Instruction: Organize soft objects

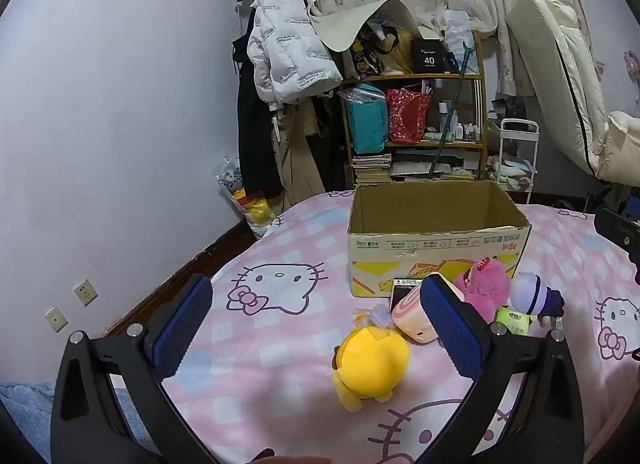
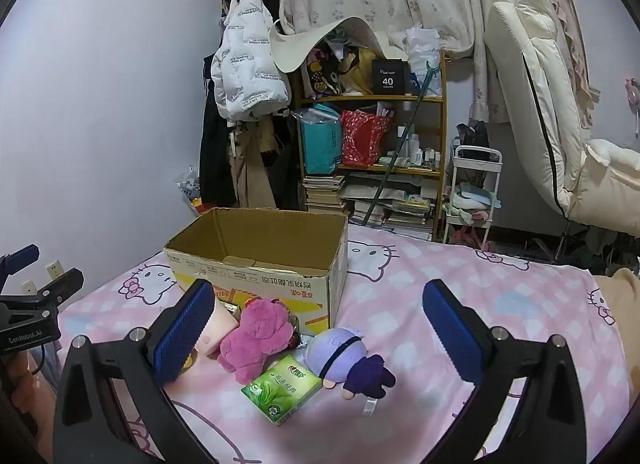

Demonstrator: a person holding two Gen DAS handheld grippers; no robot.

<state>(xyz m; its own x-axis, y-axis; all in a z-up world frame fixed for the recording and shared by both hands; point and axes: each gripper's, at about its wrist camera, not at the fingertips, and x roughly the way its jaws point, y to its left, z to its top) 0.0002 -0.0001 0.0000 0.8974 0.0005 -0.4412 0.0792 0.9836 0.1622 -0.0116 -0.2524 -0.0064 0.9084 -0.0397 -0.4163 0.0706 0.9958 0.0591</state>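
Both the left gripper [image 1: 316, 328] and the right gripper [image 2: 318, 330] are wide open and hold nothing, and the yellow plush toy [image 1: 370, 360] lies on the pink bed [image 1: 280, 384] near the cardboard box [image 1: 438, 252], looking light and squishy, best pinched around its round belly.
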